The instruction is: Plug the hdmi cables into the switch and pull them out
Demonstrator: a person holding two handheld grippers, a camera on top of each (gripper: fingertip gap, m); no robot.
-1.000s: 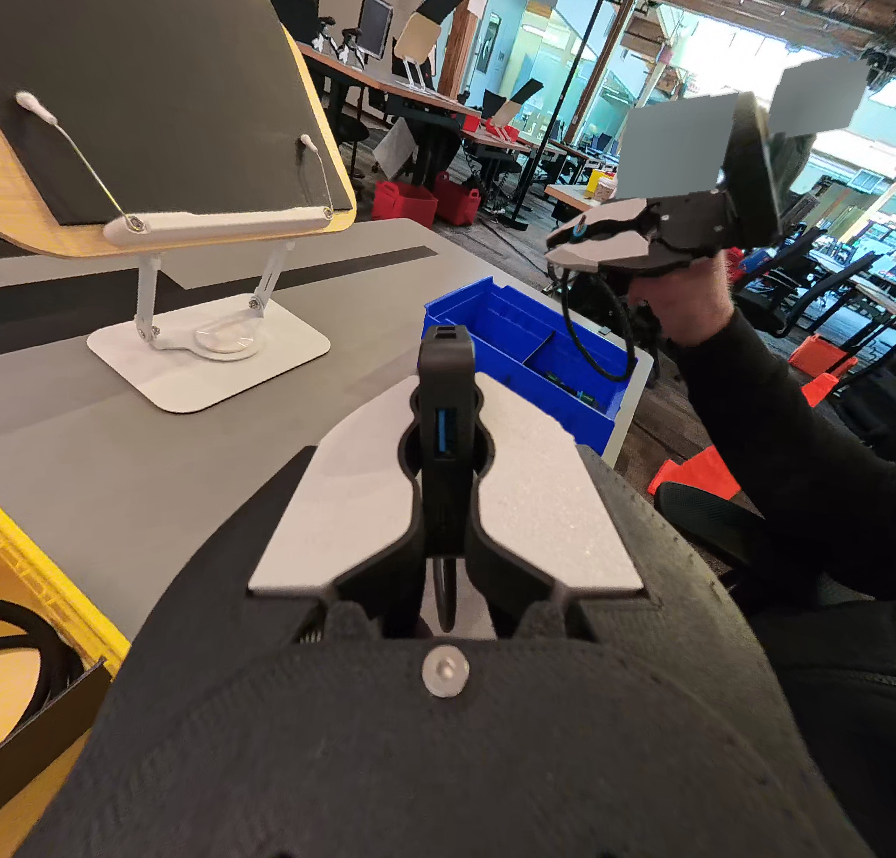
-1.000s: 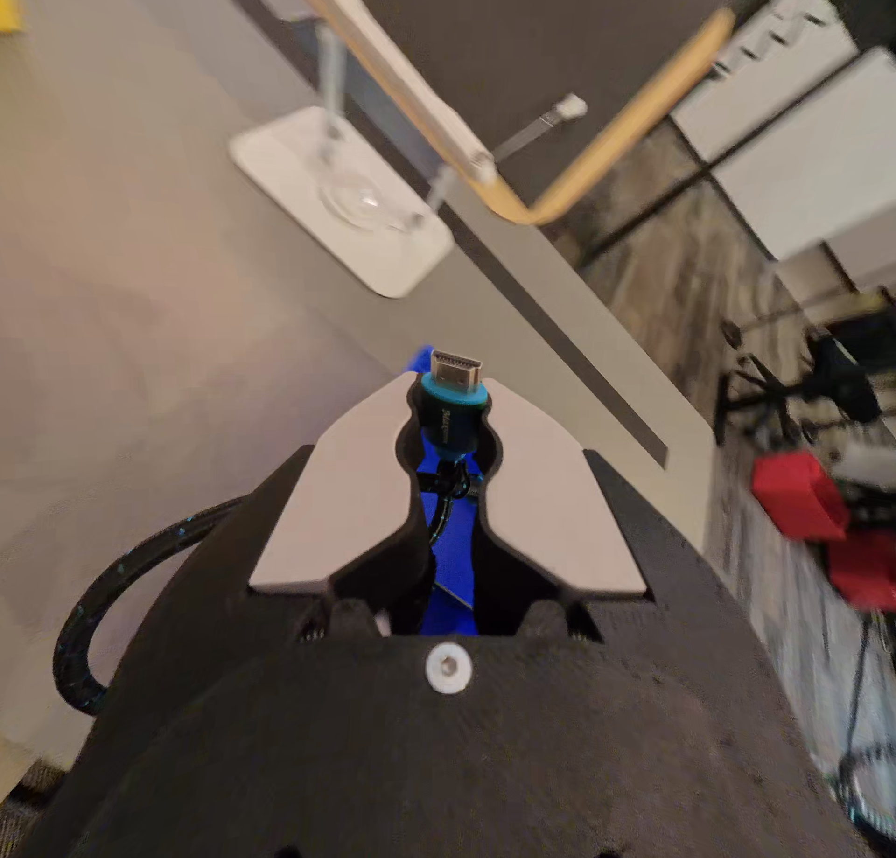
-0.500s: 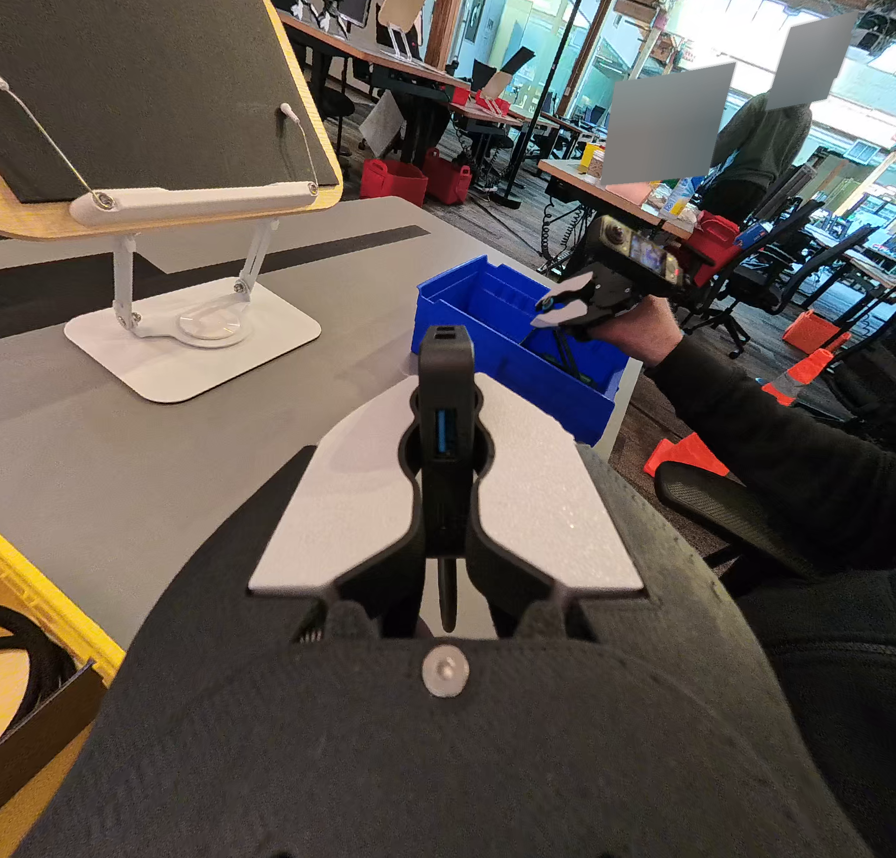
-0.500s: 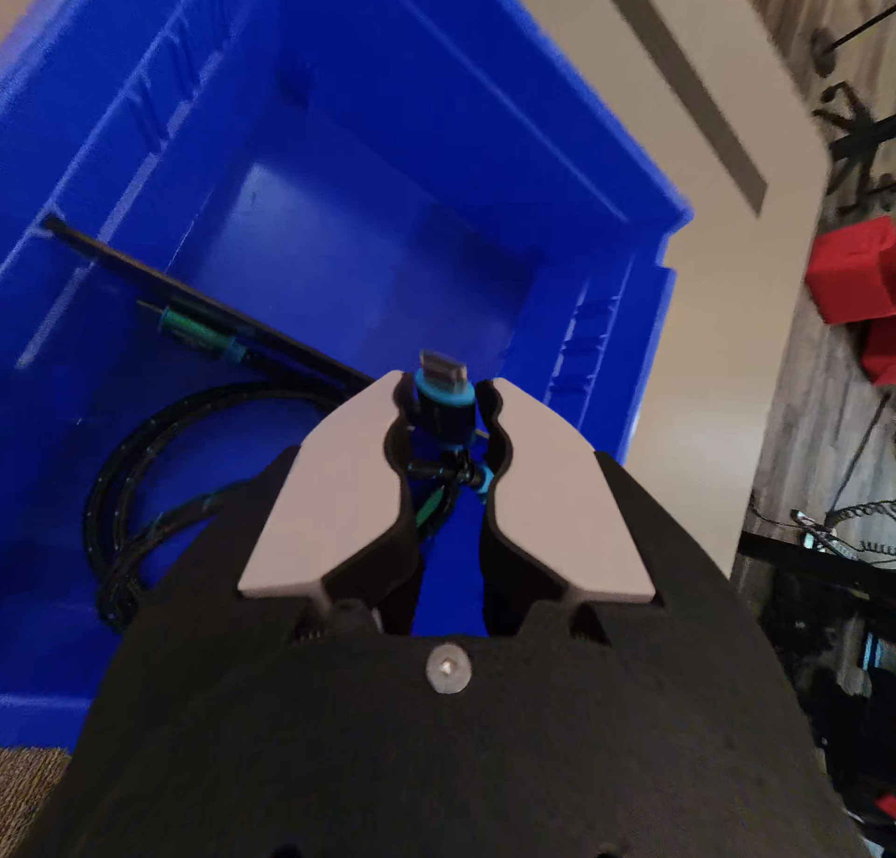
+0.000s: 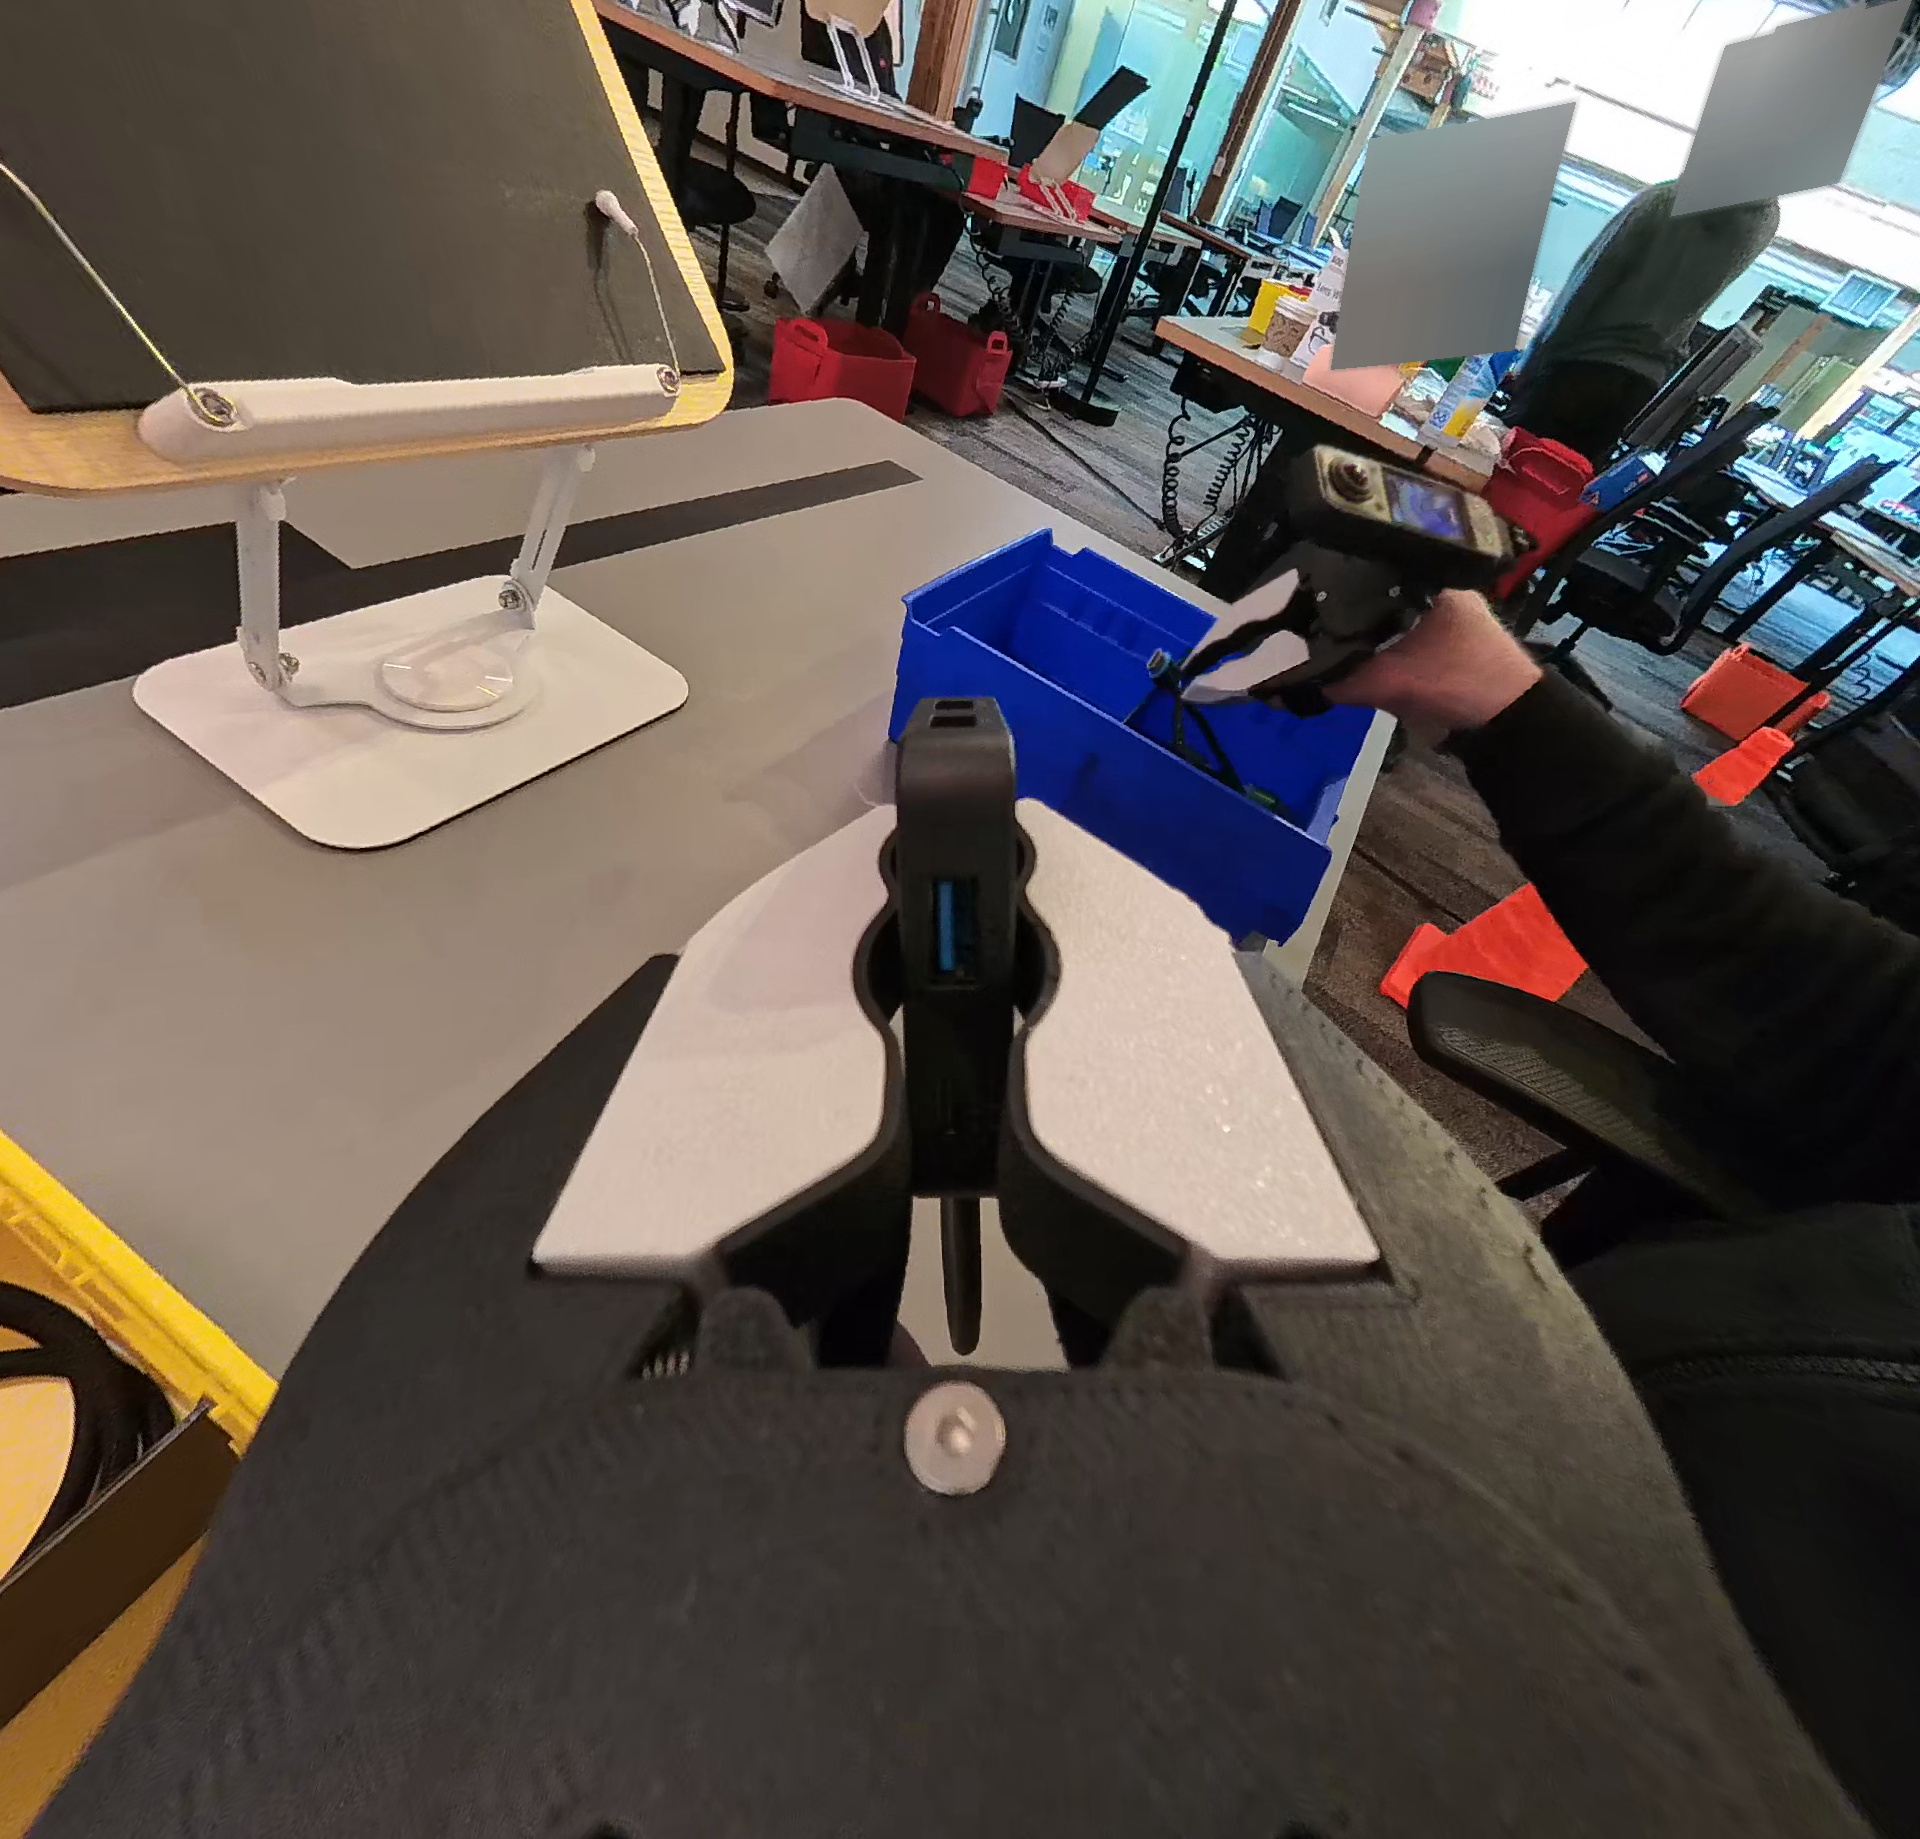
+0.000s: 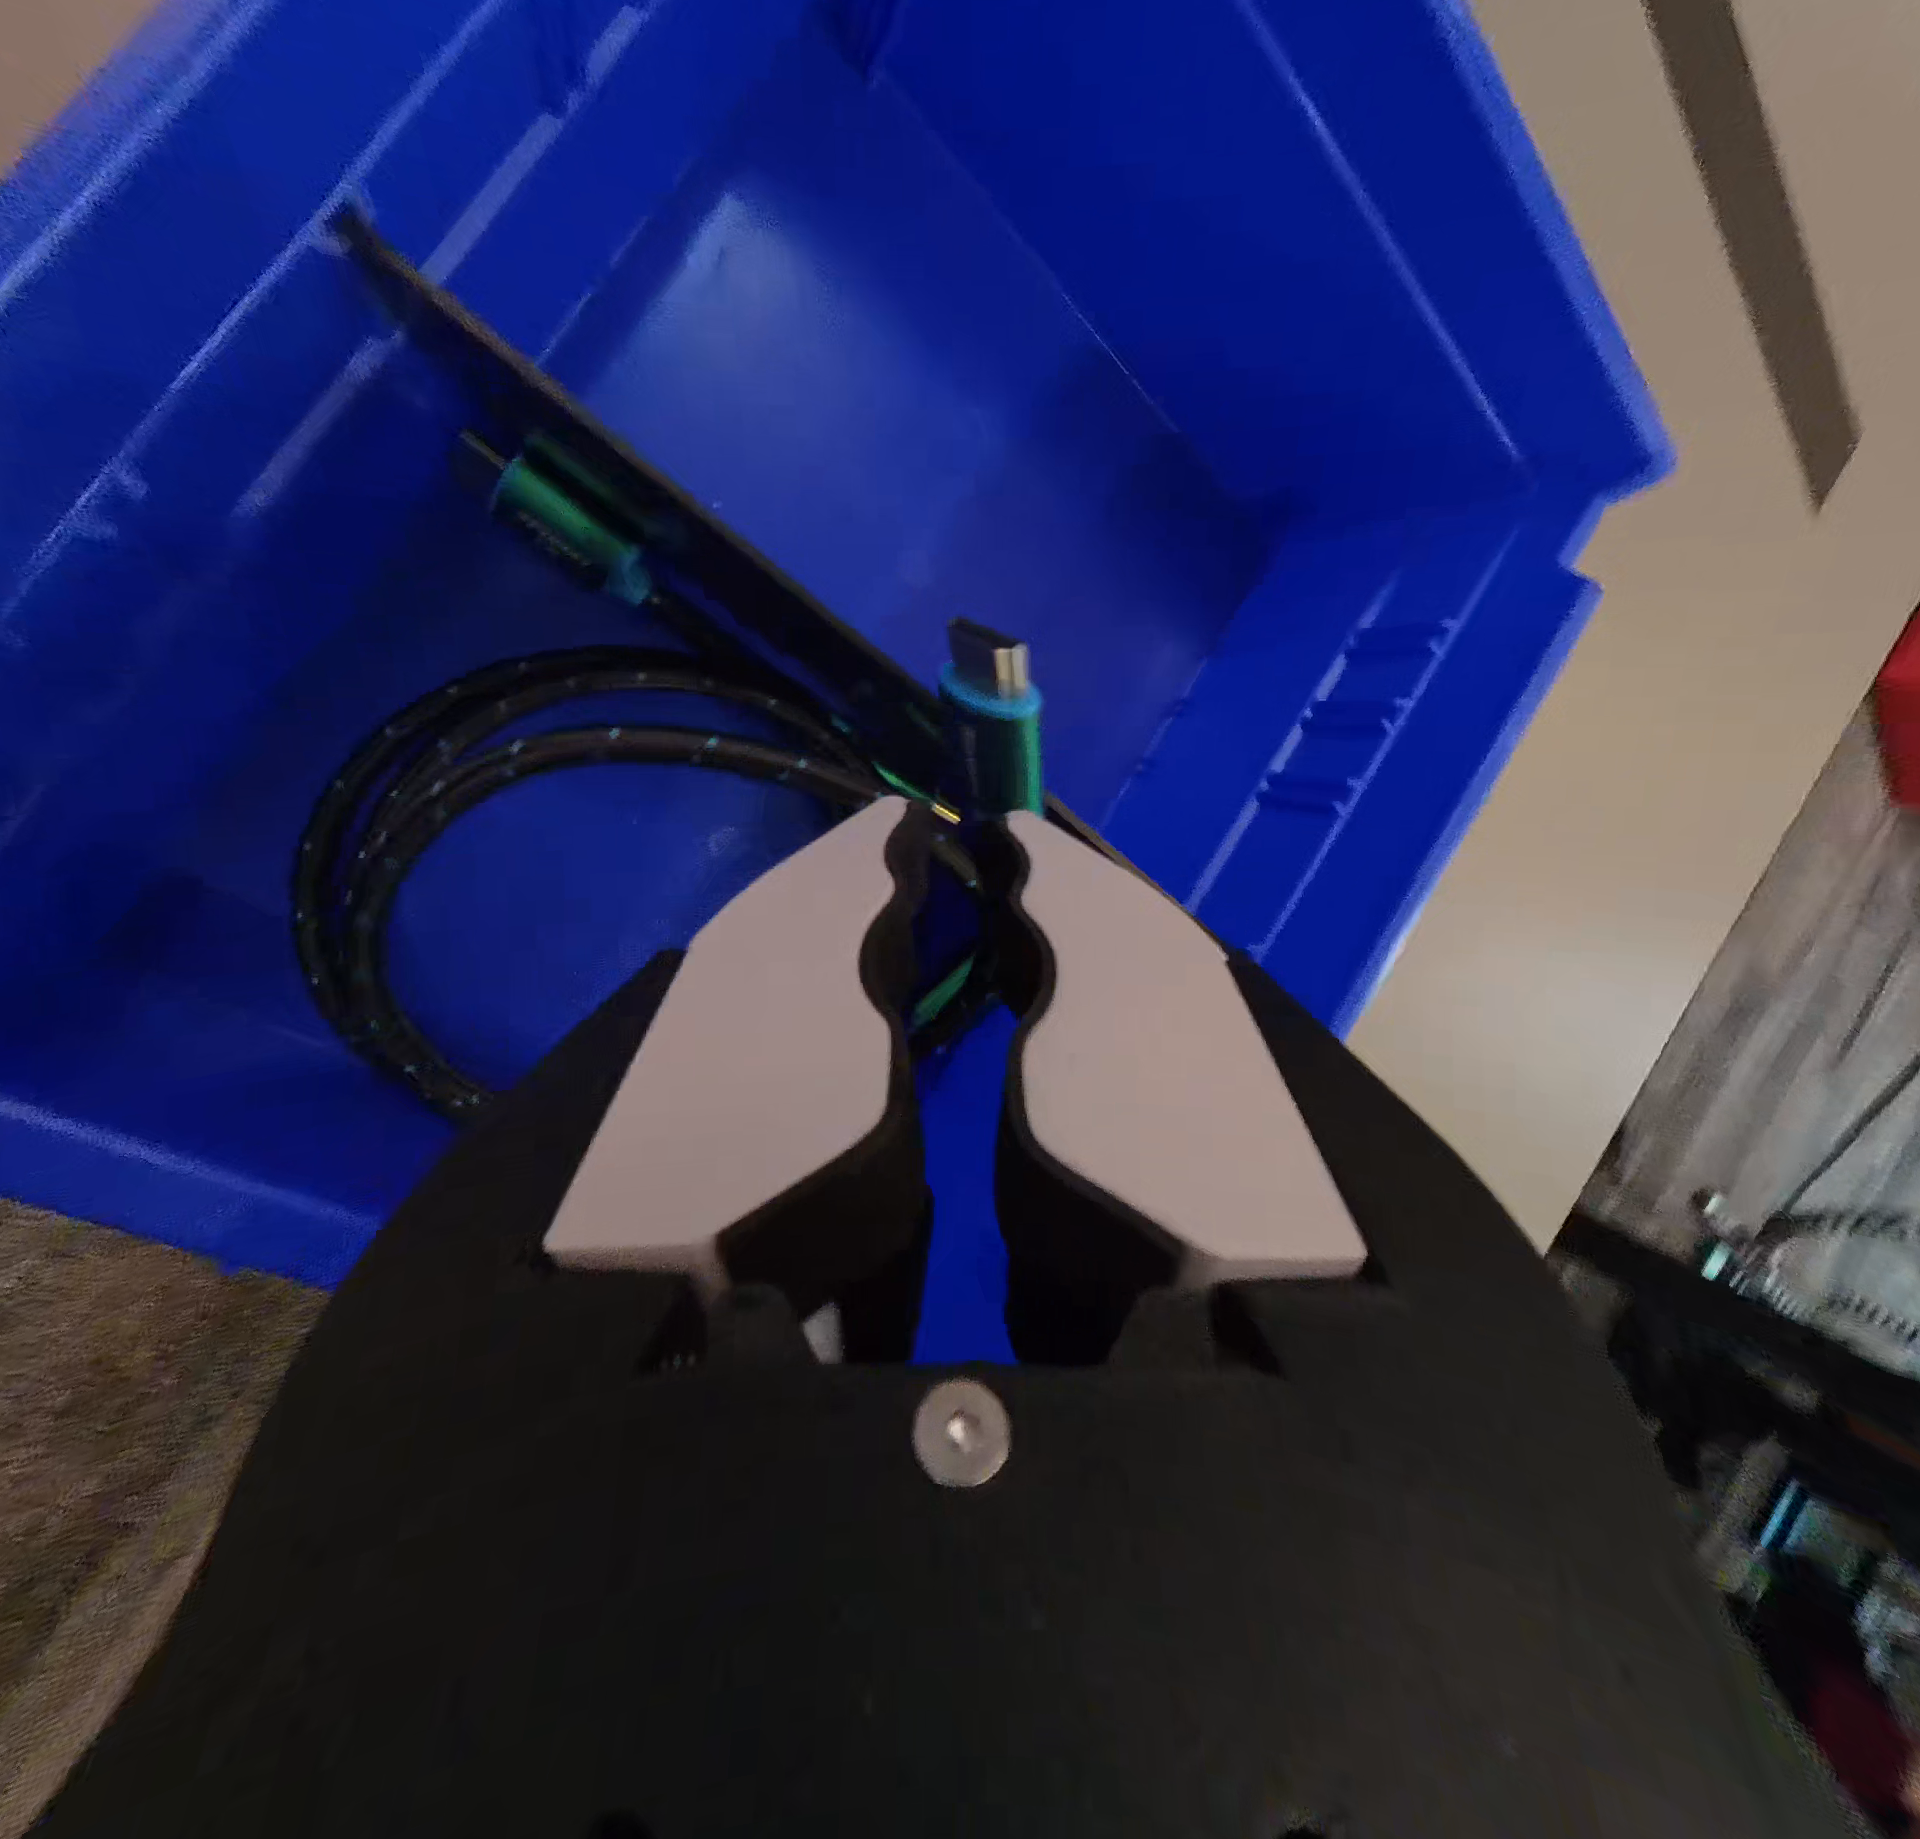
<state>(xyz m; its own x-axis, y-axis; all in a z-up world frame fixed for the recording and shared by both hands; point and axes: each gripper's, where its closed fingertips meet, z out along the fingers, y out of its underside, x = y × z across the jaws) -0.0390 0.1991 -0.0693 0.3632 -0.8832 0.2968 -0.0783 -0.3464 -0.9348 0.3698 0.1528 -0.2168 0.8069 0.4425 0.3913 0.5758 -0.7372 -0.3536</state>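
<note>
My left gripper [image 5: 954,854] is shut on a black switch [image 5: 954,802] with a blue port, held upright above the grey table [image 5: 312,958]. My right gripper [image 6: 958,815] hangs over the blue bin [image 6: 1299,262]; it also shows in the left wrist view [image 5: 1205,662]. Its fingers are nearly closed on the braided HDMI cable just behind the teal-ringed plug [image 6: 992,719], which sticks out past the fingertips and tilts right. The cable's coil [image 6: 353,854] and a second plug [image 6: 561,522] lie in the bin.
A black divider [image 6: 727,563] crosses the bin, which sits at the table's right edge [image 5: 1039,667]. A white stand holding a dark board [image 5: 416,709] is at the back left. A yellow crate [image 5: 114,1259] is at the near left. Chairs and orange cones stand on the right. My right fingertips sit around 45 cm from my left ones.
My right gripper swung from near the stand down over the blue bin. The plug slid forward out of its jaws and the fingers narrowed. My left gripper still holds the switch.
</note>
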